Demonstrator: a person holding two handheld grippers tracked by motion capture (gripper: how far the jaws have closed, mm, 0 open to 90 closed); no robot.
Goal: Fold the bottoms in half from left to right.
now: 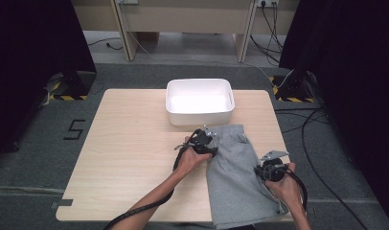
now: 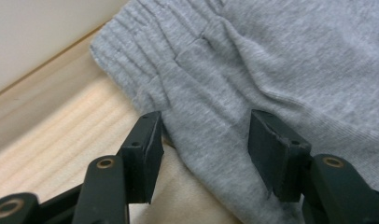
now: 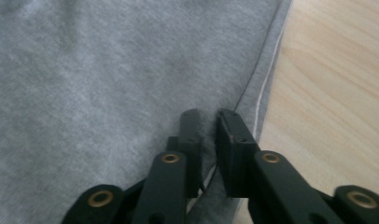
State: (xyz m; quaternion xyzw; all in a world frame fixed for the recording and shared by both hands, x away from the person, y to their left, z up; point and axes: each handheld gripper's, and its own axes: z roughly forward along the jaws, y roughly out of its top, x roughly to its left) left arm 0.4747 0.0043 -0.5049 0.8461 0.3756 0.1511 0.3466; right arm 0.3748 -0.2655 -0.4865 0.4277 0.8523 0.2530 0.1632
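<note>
Right gripper (image 3: 207,116) pinching fold of grey shorts (image 1: 235,172) near right hem; shorts lying flat on table (image 1: 130,158), soft, light, floppy; left gripper (image 2: 204,140) spreading over waistband edge, best hold; white bin (image 1: 199,101) sitting beyond

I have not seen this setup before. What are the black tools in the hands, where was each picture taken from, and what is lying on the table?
A person holds a hand-held two-jaw gripper in each hand. The high view looks down on a wooden table; the other two pictures come from cameras riding on each gripper, looking along its jaws. On the table lie grey shorts and, behind them, an empty white bin. The left gripper is open, jaws astride a fold of the shorts' edge near the waistband. The right gripper is pinched on the fabric near the side seam.
</note>
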